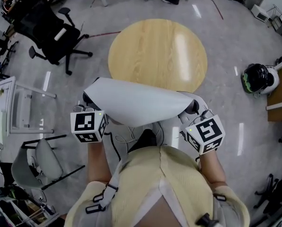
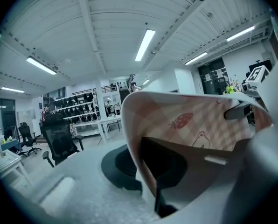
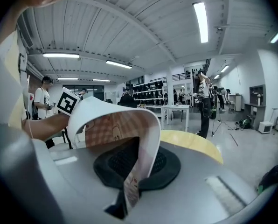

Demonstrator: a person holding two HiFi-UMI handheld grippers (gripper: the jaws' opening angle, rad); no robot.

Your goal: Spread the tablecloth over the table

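Note:
A tablecloth (image 1: 136, 103), white on its back with a pink check and strawberry print on its face (image 2: 195, 122), hangs stretched in the air between my two grippers, just short of the round wooden table (image 1: 157, 53). My left gripper (image 1: 88, 104) is shut on the cloth's left corner (image 2: 150, 181). My right gripper (image 1: 194, 109) is shut on the right corner (image 3: 132, 185). The cloth bows upward between them and hides most of both jaws. The tabletop (image 3: 195, 141) is bare and lies just beyond the cloth's far edge.
A black office chair (image 1: 51, 30) stands at the far left of the table. A white rack (image 1: 11, 108) and a grey chair (image 1: 34, 162) are at my left. A black-and-white machine (image 1: 259, 77) sits on the floor at right, beside a wooden desk edge (image 1: 280, 96).

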